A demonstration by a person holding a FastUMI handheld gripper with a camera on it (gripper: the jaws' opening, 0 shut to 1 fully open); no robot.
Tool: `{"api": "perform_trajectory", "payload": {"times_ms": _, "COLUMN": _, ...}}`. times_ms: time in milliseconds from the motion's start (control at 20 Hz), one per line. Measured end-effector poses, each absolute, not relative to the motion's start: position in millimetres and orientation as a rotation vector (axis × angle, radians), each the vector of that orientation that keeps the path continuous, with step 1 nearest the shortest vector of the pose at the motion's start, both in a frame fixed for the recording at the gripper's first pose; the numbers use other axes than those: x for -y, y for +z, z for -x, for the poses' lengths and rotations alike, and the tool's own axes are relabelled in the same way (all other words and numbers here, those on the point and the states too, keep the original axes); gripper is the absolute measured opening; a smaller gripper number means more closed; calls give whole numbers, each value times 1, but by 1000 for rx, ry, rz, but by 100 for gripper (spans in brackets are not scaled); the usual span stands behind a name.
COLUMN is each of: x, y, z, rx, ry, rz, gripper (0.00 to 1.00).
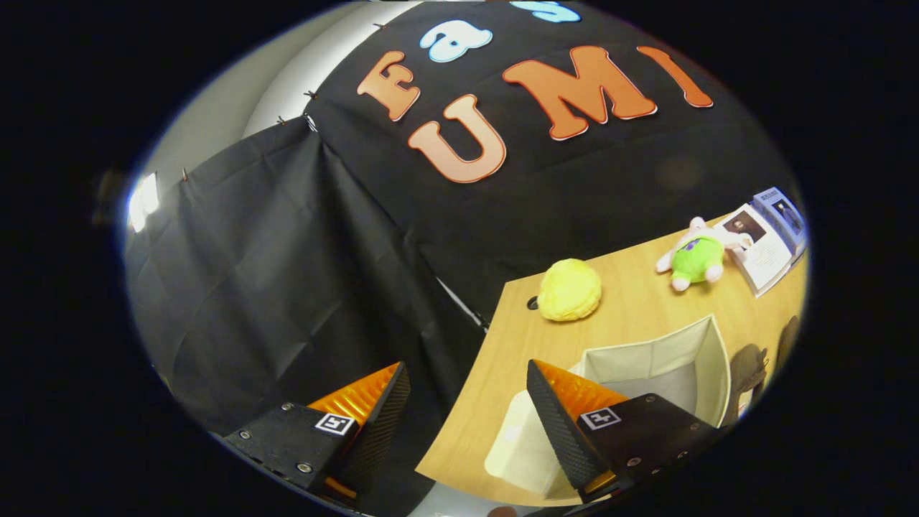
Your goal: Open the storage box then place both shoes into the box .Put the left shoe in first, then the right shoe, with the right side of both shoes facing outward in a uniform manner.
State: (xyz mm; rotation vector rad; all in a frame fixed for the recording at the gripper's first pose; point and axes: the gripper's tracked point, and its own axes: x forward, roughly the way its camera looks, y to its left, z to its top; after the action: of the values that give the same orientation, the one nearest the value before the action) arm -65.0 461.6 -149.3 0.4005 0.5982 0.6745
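Note:
The white fabric storage box (671, 362) stands open on the wooden table (495, 373), and its pale inside shows. A white panel (518, 445), a lid or flap of the box, lies at its near side, partly behind my right finger. Two dark shapes (750, 370), which may be the shoes, sit just beyond the box at its far side; they are too dim to tell apart. My gripper (465, 368) is open with nothing between its fingers. The right fingertip (535, 373) hangs over the box's near corner, and the left fingertip (398, 373) is off the table's edge.
A yellow plush (569, 289) lies near the table's far corner beside a small hole (532, 303). A green and white plush toy (695, 258) and an open booklet (764, 244) lie farther along. The black booth cloth (287, 287) drops past the table's left edge.

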Motion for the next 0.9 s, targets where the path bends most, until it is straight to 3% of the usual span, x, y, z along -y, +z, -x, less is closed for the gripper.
{"api": "perform_trajectory", "payload": {"times_ms": 450, "x": -317, "y": -161, "z": 17, "rx": -506, "ry": 422, "rz": -309, "gripper": 98}}
{"api": "perform_trajectory", "payload": {"times_ms": 900, "x": -169, "y": -217, "z": 2, "rx": -478, "ry": 194, "rz": -156, "gripper": 98}}
